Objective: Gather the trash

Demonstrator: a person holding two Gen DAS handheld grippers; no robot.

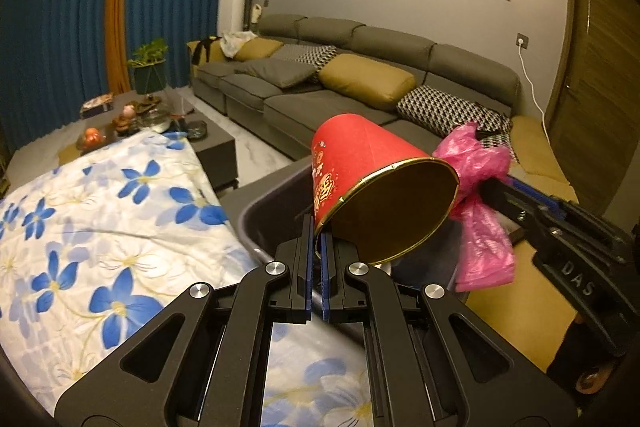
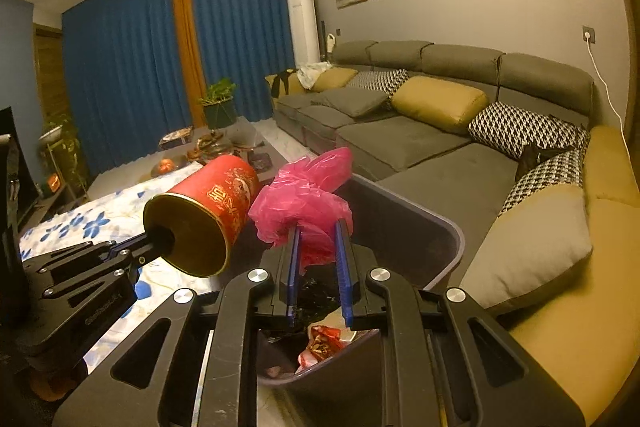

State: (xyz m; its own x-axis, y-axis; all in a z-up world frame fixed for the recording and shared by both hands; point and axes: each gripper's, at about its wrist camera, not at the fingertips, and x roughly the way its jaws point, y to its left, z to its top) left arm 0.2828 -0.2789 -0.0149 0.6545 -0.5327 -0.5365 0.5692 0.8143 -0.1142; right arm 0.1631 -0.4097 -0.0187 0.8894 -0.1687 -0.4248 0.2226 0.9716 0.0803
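With both loads over the dark plastic bin (image 2: 448,227), I've left gripper (image 1: 316,227) clamping red paper cup (image 1: 360,163), right gripper (image 2: 318,231) pinching pink plastic bag (image 2: 304,195); drops remain.

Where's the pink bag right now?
The pink bag is pinched in the right gripper, held over the open bin, beside the red cup in the left gripper.

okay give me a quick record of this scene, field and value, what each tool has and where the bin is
left tool: shut on red paper cup by its rim, cup tipped sideways
right tool: shut on pink plastic bag
trash bin: dark, open, below both items, trash already inside
surroundings: floral cloth beside the bin, grey sofa behind
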